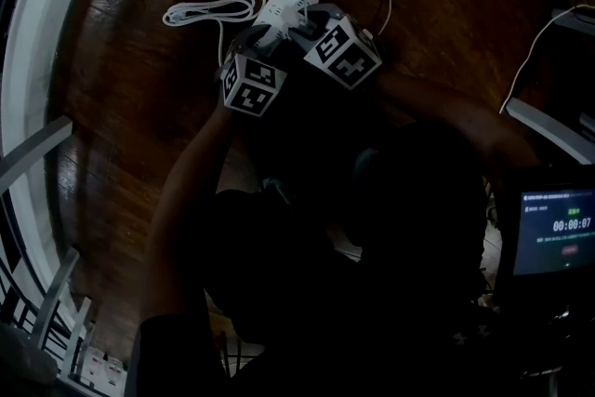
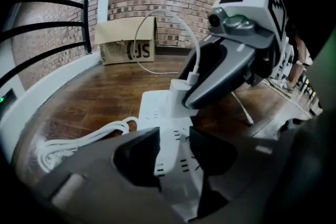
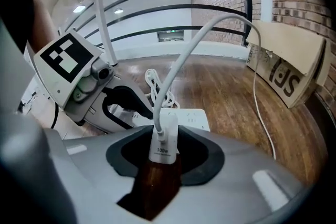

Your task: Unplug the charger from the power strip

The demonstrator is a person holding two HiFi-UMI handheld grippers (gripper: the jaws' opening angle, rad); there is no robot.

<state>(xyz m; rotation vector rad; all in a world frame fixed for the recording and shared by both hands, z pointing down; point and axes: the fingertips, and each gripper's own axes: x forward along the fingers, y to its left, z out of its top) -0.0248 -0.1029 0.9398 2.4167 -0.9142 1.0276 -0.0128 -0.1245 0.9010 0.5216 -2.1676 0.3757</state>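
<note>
A white power strip lies on the wooden floor, seen in the head view as a pale block. A white charger marked 100W stands plugged in at one end of it, its white cable arching up and away. My right gripper is shut on the charger, one pad against each side. From the left gripper view the charger still sits on the strip under the right gripper's fingers. My left gripper straddles the strip's other end, jaws closed against it.
The strip's coiled white cord lies to the left. A cardboard box leans on the brick wall behind. A black railing curves round the floor's edge. A lit screen stands at the right, and a thin white cable runs across the floor.
</note>
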